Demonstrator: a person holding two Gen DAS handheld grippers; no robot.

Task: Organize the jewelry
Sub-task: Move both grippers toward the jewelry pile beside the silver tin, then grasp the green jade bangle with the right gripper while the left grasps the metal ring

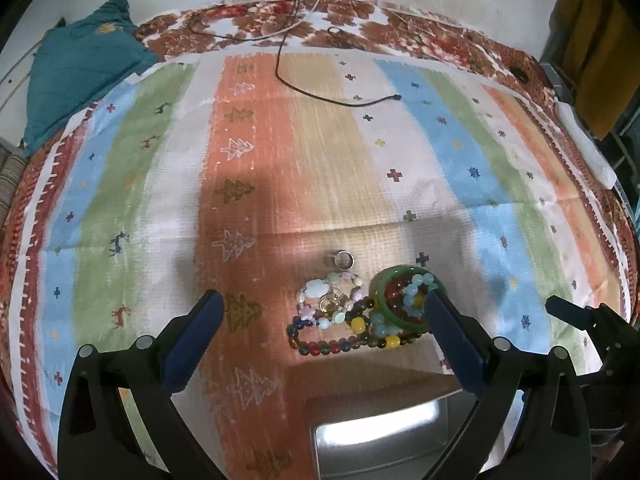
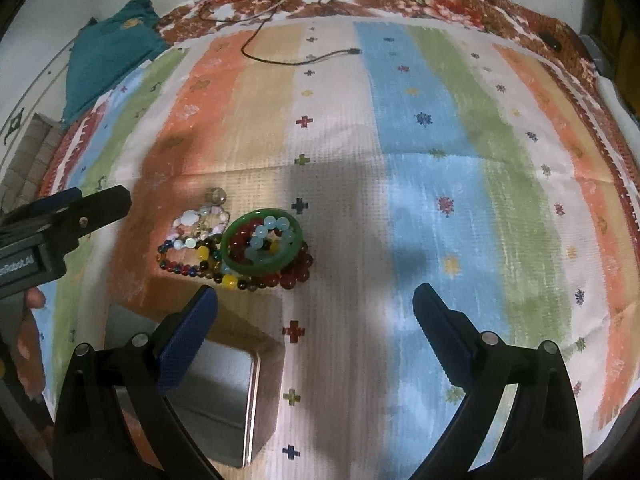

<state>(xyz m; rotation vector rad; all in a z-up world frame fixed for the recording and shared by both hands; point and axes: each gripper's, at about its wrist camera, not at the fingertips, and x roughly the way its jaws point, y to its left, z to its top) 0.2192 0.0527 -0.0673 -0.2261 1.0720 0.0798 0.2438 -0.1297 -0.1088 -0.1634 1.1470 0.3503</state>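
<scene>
A pile of jewelry lies on the striped cloth: a green bangle (image 1: 390,280) (image 2: 262,240), red, blue and mixed-colour bead bracelets (image 1: 340,344) (image 2: 192,268), a pale pastel bracelet (image 1: 320,290) (image 2: 196,220) and a metal ring (image 1: 344,260) (image 2: 217,196). A metal tin (image 1: 380,440) (image 2: 212,400) sits just in front of the pile. My left gripper (image 1: 324,320) is open, hovering over the pile. My right gripper (image 2: 316,308) is open and empty, right of the pile.
A black cable (image 1: 320,92) (image 2: 296,58) lies across the far cloth. A teal cloth bundle (image 1: 76,64) (image 2: 108,48) sits at the far left corner. A white object (image 1: 588,144) lies at the right edge.
</scene>
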